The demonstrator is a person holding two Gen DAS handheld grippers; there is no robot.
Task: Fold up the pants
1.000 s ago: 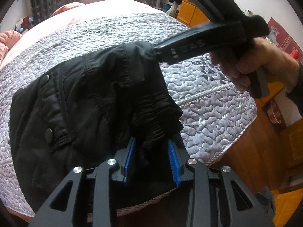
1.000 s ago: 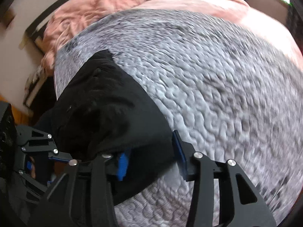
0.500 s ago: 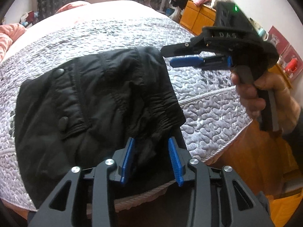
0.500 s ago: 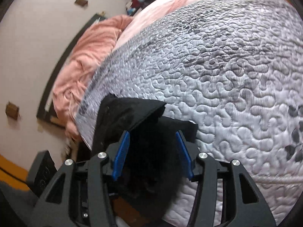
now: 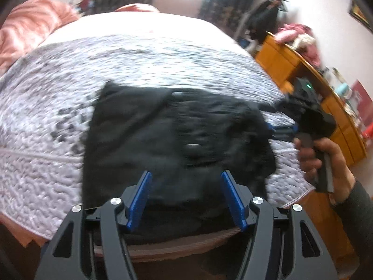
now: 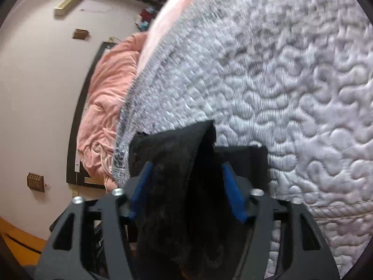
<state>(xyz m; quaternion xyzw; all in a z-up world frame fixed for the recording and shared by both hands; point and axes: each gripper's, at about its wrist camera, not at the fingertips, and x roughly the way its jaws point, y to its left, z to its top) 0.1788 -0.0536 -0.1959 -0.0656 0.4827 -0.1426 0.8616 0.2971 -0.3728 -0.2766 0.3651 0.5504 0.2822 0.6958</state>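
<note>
While left gripper (image 5: 185,198) jaws open, right gripper (image 6: 186,191) jaws closing around pants (image 5: 167,140), quilt (image 5: 46,121) beneath.

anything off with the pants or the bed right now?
Mostly fine. The black pants lie bunched on the grey quilt, their near edge hanging over the bed's edge. A fold stands up between the closing right gripper jaws. Nothing looks torn.
</note>
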